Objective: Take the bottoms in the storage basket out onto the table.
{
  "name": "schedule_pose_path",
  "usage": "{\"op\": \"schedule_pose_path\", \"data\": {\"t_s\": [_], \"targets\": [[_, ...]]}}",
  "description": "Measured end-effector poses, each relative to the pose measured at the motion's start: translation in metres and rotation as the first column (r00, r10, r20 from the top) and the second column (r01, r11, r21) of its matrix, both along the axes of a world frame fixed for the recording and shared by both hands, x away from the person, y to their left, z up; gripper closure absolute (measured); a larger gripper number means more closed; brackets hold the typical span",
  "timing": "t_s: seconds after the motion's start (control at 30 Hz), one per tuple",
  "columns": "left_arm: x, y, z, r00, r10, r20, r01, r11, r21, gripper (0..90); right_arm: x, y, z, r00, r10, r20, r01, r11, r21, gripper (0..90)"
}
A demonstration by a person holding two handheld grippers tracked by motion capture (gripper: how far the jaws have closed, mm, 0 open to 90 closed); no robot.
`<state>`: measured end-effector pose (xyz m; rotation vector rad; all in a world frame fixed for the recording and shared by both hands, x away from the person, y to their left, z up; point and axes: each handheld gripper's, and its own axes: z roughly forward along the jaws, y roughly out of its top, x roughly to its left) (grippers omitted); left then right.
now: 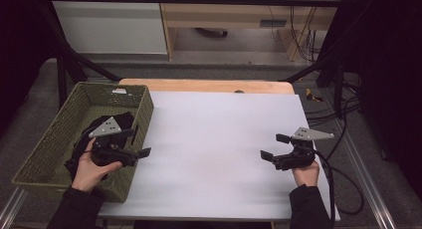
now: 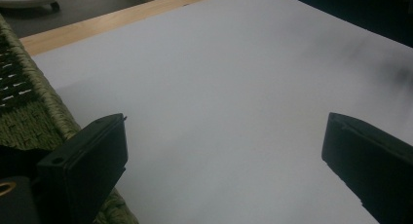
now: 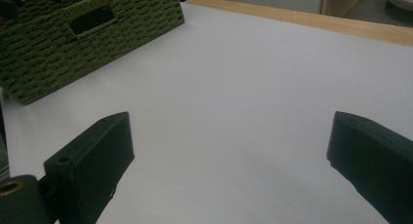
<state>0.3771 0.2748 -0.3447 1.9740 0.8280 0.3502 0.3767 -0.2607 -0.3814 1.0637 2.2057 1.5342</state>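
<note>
Bench (image 1: pixel 214 154) covered by a plain white sheet, a strip of light wood showing along its far edge. Green woven basket (image 1: pixel 54 139) sits at the bench's left end, long side running front to back, its near right corner overhanging the sheet's left margin. Inside the basket, a dark black item (image 1: pixel 107 120), crumpled, shape hard to make out; possibly cloth or cable. Left tool (image 1: pixel 142 142) held in the person's left hand (image 1: pixel 92 167) over the basket's right wall, jaws spread wide and pointing right, toward the middle of the bench, with nothing between them. Grey three-cornered plate on top of it. In the left gripper view the two black jaws stand well apart with bare white sheet between, basket weave (image 2: pixel 29 117) just beside the left jaw. Right tool (image 1: pixel 274 147) held in the right hand (image 1: pixel 306 171) near the bench's right edge, jaws also spread wide and empty, pointing left across the sheet. Black cable trails from it off the right side toward the floor. Right gripper view: jaws apart over bare sheet, basket (image 3: pixel 73 44) at far upper left, handle slot visible in its end wall. The two tools are well apart, facing each other across the open middle of the bench.
</note>
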Motion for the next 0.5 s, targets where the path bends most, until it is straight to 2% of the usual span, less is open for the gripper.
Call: {"op": "schedule_pose_path", "data": {"t_s": [0.5], "targets": [[0.0013,0.0098,0.0055,0.9993,0.036,-0.013,-0.036,0.9989,0.03,2.8,0.0013,0.0017,-0.0017,0.9999,0.01,-0.008,-0.01,0.9999,-0.008,3.7]]}}
